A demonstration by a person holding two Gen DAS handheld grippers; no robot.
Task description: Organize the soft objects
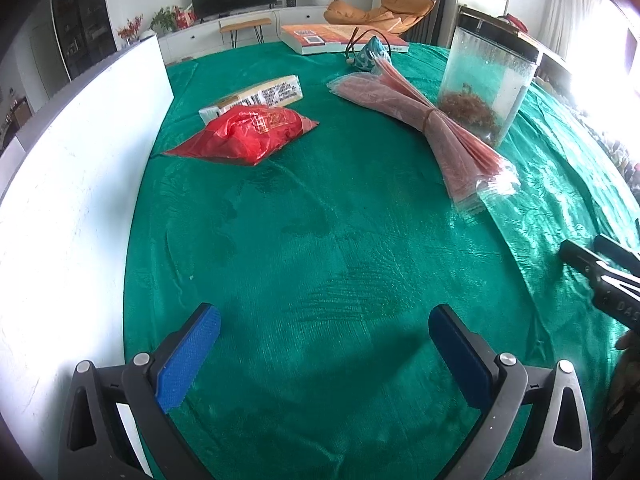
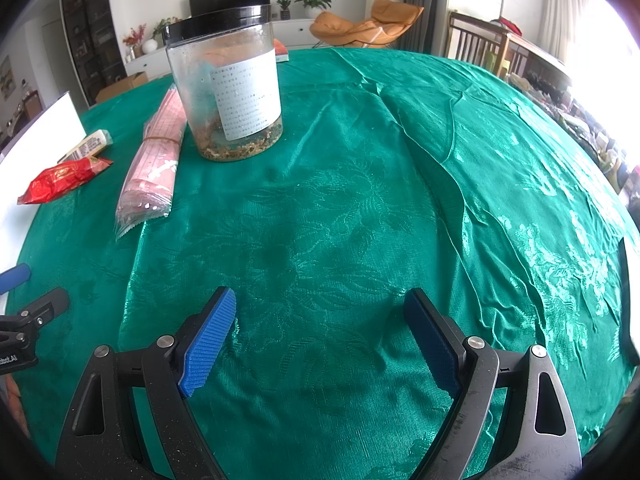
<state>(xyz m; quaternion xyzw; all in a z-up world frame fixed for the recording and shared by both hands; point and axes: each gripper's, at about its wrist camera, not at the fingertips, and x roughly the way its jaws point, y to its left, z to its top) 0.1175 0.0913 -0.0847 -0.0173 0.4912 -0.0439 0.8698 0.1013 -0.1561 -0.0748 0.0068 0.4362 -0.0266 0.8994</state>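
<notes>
A red crinkled bag lies on the green tablecloth, partly over a cream packet. A long pink bundle in clear wrap, banded at its middle, stretches diagonally toward the near right. A small teal pouch with a cord sits at the bundle's far end. My left gripper hovers open over bare cloth, well short of the red bag. My right gripper is open too, with nothing between its blue pads. In the right wrist view the red bag and pink bundle lie far left.
A clear plastic jar with a black lid stands right of the bundle. A book lies at the table's far edge. A white board borders the left side. The right gripper's body shows at the left view's right edge.
</notes>
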